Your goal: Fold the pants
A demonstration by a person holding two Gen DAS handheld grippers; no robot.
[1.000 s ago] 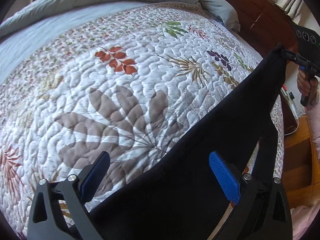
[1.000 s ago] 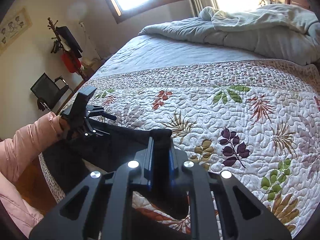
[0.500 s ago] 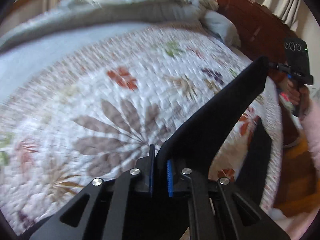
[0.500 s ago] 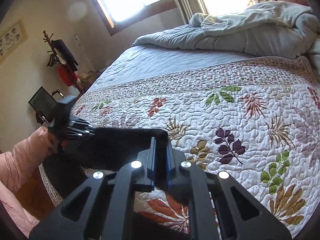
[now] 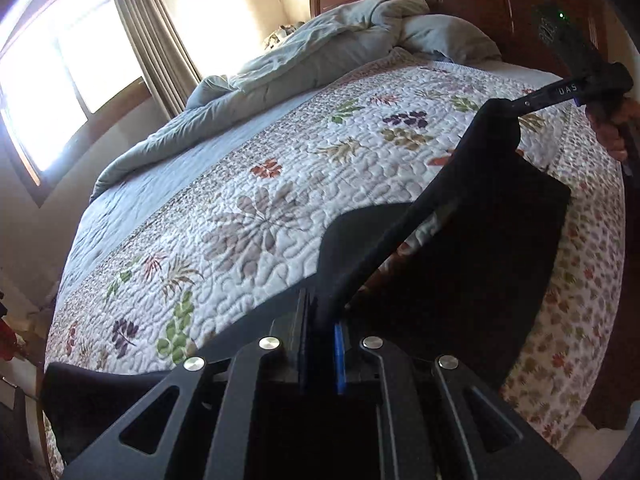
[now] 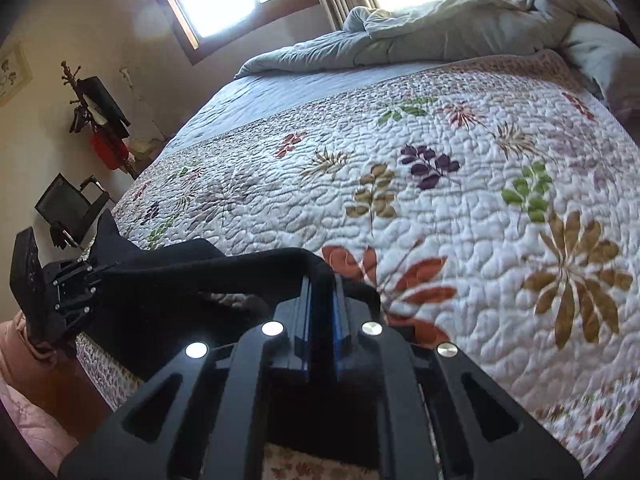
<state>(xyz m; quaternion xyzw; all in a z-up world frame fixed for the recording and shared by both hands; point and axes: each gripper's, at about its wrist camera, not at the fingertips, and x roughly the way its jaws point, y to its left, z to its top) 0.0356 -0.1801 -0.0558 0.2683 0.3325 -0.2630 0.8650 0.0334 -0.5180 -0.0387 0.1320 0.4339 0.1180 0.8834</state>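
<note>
Black pants [image 5: 472,236] hang stretched between my two grippers over the near edge of the bed, part draping down the side. My left gripper [image 5: 322,312] is shut on one end of the black fabric. In the left wrist view my right gripper [image 5: 516,110] pinches the far end, at the upper right. The right wrist view shows the right gripper [image 6: 322,280] shut on the pants [image 6: 224,268], and the left gripper [image 6: 94,270] clamps the other end at the far left. The cloth between them is taut and lifted off the quilt.
A floral quilt [image 5: 320,184] covers the bed, with a rumpled grey duvet [image 6: 460,28] and a wooden headboard [image 5: 480,4] at the far end. A coat rack [image 6: 96,116] and a black chair [image 6: 68,208] stand by the left wall. A pink sleeve [image 6: 24,420] is at the lower left.
My left gripper went from open to shut on the pants, then swung and lifted. Both grippers pulled the fabric up from the quilt; the right one moved lower and closer to the bed.
</note>
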